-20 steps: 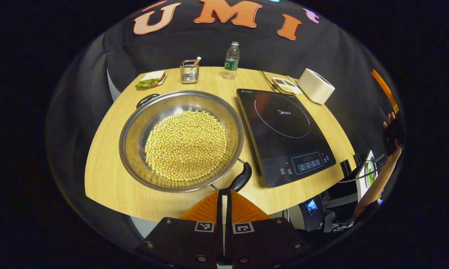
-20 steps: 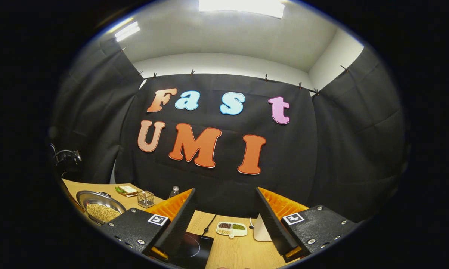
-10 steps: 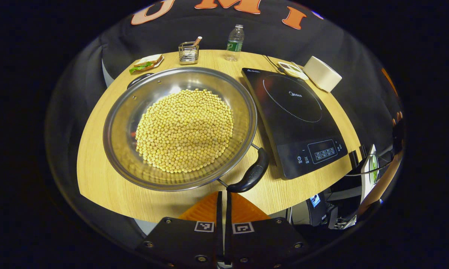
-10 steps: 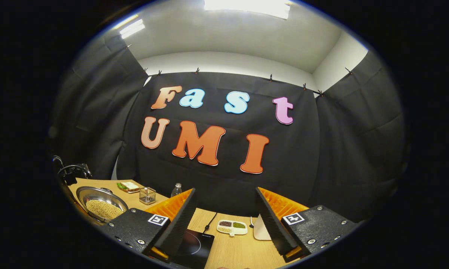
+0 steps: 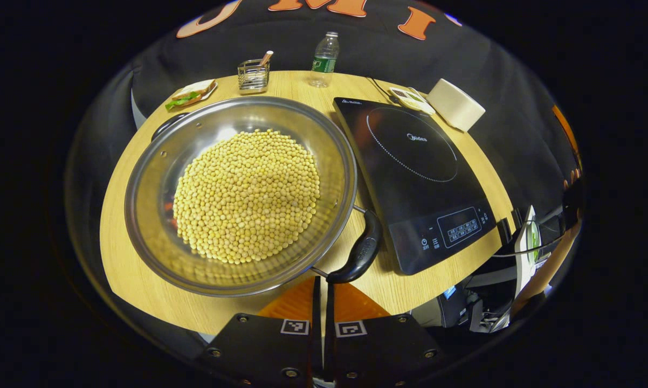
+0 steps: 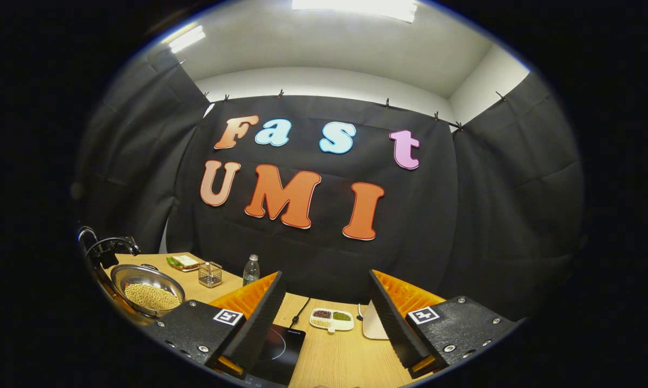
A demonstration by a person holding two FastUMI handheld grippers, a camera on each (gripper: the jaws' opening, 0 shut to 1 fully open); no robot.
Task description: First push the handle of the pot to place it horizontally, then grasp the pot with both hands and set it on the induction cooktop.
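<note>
A wide steel pot (image 5: 205, 124) full of yellow beans (image 5: 246, 194) sits on the wooden table, left of the black induction cooktop (image 5: 415, 172). Its near black handle (image 5: 359, 250) points toward the table's front edge, slanting to the cooktop; the far handle (image 5: 167, 123) is at the back left. My left gripper (image 5: 322, 280) is shut, its tips right at the lower end of the near handle. My right gripper (image 6: 324, 302) is held high and open, nothing between its fingers. The right gripper view has the pot (image 6: 135, 272) far left and the cooktop (image 6: 281, 347) below.
Along the table's back stand a sandwich plate (image 5: 189, 94), a wire basket (image 5: 251, 75), a water bottle (image 5: 321, 59), a small divided dish (image 5: 410, 99) and a white box (image 5: 456, 105). A hand with the other gripper (image 5: 572, 196) shows at far right. The table's front edge (image 5: 194, 318) is close.
My left gripper has come closer to the pot and down to its near handle; the pot now looms larger and sits further left in view. The right gripper stays raised and open.
</note>
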